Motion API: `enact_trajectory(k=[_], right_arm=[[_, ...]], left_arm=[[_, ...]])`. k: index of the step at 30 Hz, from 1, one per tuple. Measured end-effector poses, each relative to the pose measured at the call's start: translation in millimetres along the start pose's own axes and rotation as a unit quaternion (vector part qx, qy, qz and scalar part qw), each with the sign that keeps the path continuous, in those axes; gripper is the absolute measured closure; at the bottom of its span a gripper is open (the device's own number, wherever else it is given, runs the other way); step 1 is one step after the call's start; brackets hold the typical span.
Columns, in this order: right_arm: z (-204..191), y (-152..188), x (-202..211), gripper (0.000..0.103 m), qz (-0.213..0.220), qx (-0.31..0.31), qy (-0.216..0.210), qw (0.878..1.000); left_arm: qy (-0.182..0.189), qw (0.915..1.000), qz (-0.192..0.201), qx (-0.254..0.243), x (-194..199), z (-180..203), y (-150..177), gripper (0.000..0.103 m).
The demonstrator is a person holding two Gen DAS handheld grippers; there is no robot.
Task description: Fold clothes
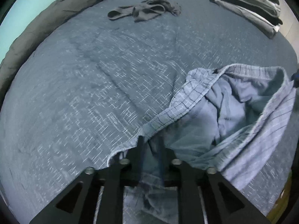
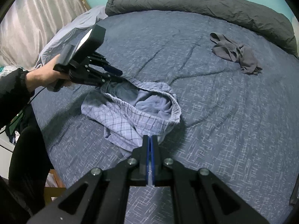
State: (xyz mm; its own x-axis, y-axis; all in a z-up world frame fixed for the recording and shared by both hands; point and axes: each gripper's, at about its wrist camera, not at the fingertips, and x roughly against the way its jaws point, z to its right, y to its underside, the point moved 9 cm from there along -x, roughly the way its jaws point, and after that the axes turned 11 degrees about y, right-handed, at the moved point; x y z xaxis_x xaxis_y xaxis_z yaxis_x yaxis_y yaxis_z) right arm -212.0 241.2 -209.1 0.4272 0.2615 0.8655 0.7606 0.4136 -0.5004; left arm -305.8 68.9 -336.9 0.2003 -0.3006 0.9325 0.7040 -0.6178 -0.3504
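Observation:
Light blue checked boxer shorts (image 1: 233,102) lie crumpled on the blue bedspread (image 1: 93,85), waistband gaping open. My left gripper (image 1: 151,141) is shut on the waistband edge, cloth bunched between its fingers. In the right wrist view the shorts (image 2: 130,112) lie mid-bed and the left gripper (image 2: 119,76) holds their far left edge. My right gripper (image 2: 150,140) is shut at the shorts' near edge; whether it pinches cloth is hidden.
A dark grey garment (image 1: 145,9) lies crumpled farther up the bed, also in the right wrist view (image 2: 237,54). A stack of folded clothes (image 1: 248,5) sits at the far right. A rolled dark duvet (image 2: 205,5) lines the bed's far edge.

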Motion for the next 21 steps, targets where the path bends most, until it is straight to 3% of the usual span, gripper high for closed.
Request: enact_trajectory(k=[2,4,8,9,11,13,21], right_arm=[[3,0,-2,0.102,-0.001,-0.002,-0.001,1.000],[5,1,-4,0.102,-0.001,-0.003,-0.003,1.000],[9,0,-8,0.102,-0.001,-0.010,-0.004,1.000],[10,0,-9,0.102,-0.001,-0.012,-0.004,1.000],[11,0,-10,0.102,-0.001,-0.013,-0.004,1.000],[12,0,-9,0.102,-0.002,-0.012,-0.004,1.000],[11,-17,15,0.102,0.025,-0.019,0.003,0.999]], left_arm=[[-0.004,1.0000,-0.003,-0.004,-5,-1,0,0.069],[-0.005,0.9999,-0.005,-0.010,-10,-2,1,0.065],[-0.014,0.9998,-0.006,-0.012,-19,-6,-3,0.065],[-0.011,0.9999,-0.004,-0.006,-20,-8,-4,0.066],[-0.002,1.0000,0.002,0.007,-21,-11,-5,0.089],[-0.002,0.9999,0.008,0.007,-17,-11,-5,0.097],[-0.004,0.9955,0.079,0.052,65,-21,0,0.097]])
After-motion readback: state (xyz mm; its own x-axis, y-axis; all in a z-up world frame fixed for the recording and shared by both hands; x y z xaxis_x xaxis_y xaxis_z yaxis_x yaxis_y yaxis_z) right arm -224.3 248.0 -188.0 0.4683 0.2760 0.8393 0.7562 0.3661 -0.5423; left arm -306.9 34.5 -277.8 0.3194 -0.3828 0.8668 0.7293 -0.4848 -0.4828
